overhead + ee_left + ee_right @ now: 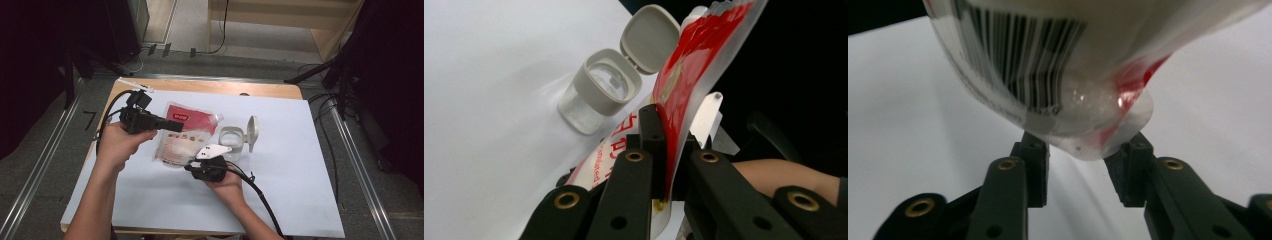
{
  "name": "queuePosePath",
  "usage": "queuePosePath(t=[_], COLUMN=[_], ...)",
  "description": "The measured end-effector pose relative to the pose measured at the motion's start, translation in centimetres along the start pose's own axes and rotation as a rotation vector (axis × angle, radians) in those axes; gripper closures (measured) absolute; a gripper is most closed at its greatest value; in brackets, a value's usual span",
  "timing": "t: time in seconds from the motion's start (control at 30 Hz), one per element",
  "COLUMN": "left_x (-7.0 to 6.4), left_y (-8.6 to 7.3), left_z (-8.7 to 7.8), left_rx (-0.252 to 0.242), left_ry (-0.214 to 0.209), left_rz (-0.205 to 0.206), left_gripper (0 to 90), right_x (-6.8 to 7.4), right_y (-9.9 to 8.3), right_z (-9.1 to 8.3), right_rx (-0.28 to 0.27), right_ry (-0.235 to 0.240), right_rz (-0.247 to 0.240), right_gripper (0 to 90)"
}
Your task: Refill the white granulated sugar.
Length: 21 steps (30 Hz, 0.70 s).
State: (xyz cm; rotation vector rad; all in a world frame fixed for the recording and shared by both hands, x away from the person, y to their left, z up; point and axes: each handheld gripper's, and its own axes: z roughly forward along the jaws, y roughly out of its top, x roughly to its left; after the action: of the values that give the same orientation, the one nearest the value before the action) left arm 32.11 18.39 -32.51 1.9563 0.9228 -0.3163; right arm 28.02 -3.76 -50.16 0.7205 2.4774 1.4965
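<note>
We are clamping the left gripper [663, 165] on the upper edge of the pouch [184, 137], which is hanging tilted beside the open jar [232, 140]. The right gripper [1079, 165] is waiting released, its jaws around the pouch's bottom corner.

Black fingers [639, 170] carry brass-ringed screw holes; behind them, a black cable [260, 192] trails; both forearms are bare.

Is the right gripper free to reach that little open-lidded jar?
Probably not yet. The right gripper has its open jaws around the bottom corner of the pouch; the jar stands close beside it, unobstructed, once the pouch is let go.
</note>
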Motion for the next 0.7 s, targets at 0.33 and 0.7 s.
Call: queuePosePath(t=[0.33,0.7], left_x=[-0.9,-0.8], left_y=[0.1,0.0], left_z=[0.8,2.1], left_rx=[0.030,0.143], left_ry=[0.126,0.137], left_rz=[0.088,0.119], left_gripper=[89.8,88.4], right_x=[1.2,1.5], right_y=[0.1,0.5], right_z=[-0.2,-1.0], right_rx=[-0.022,-0.020], right_ry=[0.090,0.113], right_rz=[0.026,0.043], right_gripper=[69.7,69.8])
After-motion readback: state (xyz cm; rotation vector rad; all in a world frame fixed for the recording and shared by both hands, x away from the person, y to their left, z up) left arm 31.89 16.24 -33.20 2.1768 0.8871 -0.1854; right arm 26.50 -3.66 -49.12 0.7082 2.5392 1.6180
